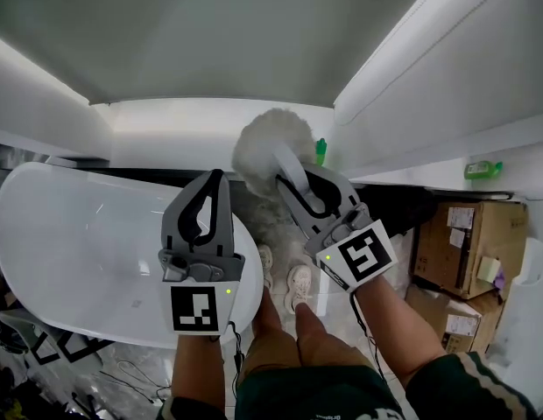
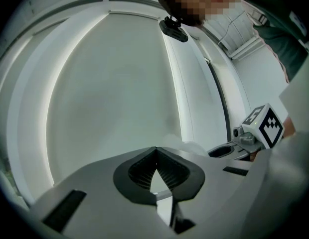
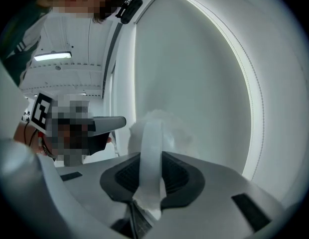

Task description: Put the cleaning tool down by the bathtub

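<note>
Bathtub (image 1: pixel 52 234), big and white, fills the left side. Brown boxes (image 1: pixel 468 243) sit low down at the right. The cleaning tool (image 1: pixel 264 143) has a fluffy white head and a flat white handle (image 3: pixel 150 153). It is up in the air, just right of the bathtub and past the person's shoes (image 1: pixel 298 285). The right tongs (image 1: pixel 292 175) pinch the handle tight. The left tongs (image 1: pixel 214 177) are over the bathtub's edge, with their tips closed together and nothing in them. A small green bottle (image 1: pixel 321 150) shows just beside the fluffy head.
</note>
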`<state>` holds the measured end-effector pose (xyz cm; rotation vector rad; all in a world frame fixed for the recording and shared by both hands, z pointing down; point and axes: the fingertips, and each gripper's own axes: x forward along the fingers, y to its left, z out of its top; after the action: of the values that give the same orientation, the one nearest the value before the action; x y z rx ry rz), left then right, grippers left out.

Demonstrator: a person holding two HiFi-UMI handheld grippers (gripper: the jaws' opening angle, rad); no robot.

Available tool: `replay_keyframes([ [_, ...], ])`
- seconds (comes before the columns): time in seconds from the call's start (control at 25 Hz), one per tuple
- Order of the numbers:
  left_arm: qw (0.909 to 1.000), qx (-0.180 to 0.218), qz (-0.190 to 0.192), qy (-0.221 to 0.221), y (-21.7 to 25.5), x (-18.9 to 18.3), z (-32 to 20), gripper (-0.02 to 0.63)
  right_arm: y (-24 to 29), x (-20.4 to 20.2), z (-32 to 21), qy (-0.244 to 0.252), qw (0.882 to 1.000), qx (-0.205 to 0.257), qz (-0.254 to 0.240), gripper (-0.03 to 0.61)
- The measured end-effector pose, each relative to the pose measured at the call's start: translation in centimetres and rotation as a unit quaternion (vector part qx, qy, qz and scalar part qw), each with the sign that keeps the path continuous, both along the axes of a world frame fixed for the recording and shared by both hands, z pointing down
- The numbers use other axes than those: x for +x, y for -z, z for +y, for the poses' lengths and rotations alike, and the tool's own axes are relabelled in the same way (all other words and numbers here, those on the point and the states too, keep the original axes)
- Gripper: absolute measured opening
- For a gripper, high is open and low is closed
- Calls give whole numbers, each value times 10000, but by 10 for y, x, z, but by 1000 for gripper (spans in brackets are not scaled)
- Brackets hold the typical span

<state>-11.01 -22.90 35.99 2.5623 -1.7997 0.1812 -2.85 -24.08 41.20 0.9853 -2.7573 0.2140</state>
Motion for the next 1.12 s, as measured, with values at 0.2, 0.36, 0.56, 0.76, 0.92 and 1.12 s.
replay_keyframes([
  [0.2,10000,-18,-23,9,-20,-19,-9,6,-32,-24,-16,-7,9997,-171,190,94],
  [0.36,10000,-31,24,-26,-30,-20,-15,6,-62,-28,-27,-48,9988,-376,320,94],
  [0.56,9999,-141,35,-34,-42,-30,-20,6,-97,-43,-41,65,9963,-440,736,92],
  [0.76,9998,-178,120,36,-52,-37,-25,6,-123,-47,-50,108,9948,-562,840,94],
  [0.92,9995,-258,131,95,-70,-52,-30,6,-149,-58,-61,90,9933,-722,898,94],
  [1.12,9994,-284,145,167,-91,-62,-35,6,-186,-65,-77,166,9905,-869,1055,94],
])
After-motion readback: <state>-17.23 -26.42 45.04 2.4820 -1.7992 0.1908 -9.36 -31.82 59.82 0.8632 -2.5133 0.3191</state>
